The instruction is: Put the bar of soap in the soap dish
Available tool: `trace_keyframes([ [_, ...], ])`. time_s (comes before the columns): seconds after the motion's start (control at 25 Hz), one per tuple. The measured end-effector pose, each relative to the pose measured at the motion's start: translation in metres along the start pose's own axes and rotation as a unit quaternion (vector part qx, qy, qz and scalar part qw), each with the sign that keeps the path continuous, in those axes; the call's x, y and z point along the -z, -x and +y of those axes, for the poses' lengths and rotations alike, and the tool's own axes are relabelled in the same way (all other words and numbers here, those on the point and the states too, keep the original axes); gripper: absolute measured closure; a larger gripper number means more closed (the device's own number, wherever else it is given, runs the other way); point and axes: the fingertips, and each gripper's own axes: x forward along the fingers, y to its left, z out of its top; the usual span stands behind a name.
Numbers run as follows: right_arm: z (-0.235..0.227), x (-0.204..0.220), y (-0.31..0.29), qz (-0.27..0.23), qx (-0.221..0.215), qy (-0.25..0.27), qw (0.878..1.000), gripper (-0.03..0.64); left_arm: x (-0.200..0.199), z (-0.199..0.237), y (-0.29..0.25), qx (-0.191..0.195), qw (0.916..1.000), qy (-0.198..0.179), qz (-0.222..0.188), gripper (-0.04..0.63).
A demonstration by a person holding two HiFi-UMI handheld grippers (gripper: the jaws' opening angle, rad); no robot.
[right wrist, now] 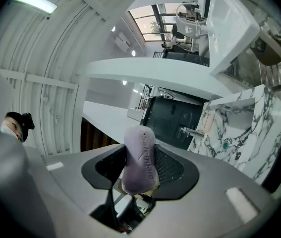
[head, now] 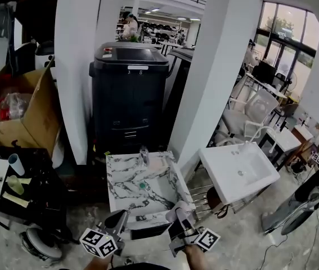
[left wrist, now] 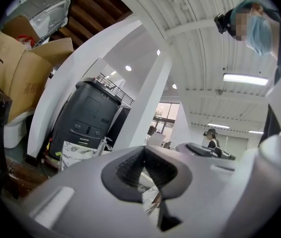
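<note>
The right gripper (right wrist: 140,175) clamps a lavender bar of soap (right wrist: 141,152) upright, low before the marble sink (head: 117,170), while the left gripper (left wrist: 145,171) is closed and empty; the dish isn't clearly visible, so find it before lowering the bar gently.

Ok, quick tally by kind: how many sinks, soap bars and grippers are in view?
Sinks: 2 (marbled sink, white sink)
Soap bars: 1 (purple soap bar, clamped in the right gripper)
Grippers: 2 (right gripper; left gripper, empty)
Total: 5
</note>
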Motion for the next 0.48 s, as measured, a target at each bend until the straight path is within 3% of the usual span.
trace_keyframes([
  [0.24, -0.013, 0.014, -0.018, -0.007, 0.02, 0.004, 1.0, 0.448, 0.006, 0.02, -0.004, 0.023, 0.9995, 0.009, 0.019, 0.543],
  [0.48, -0.032, 0.004, -0.039, -0.003, 0.032, 0.02, 0.999, 0.448, 0.009, 0.035, -0.011, 0.02, 0.9994, 0.018, 0.024, 0.543],
])
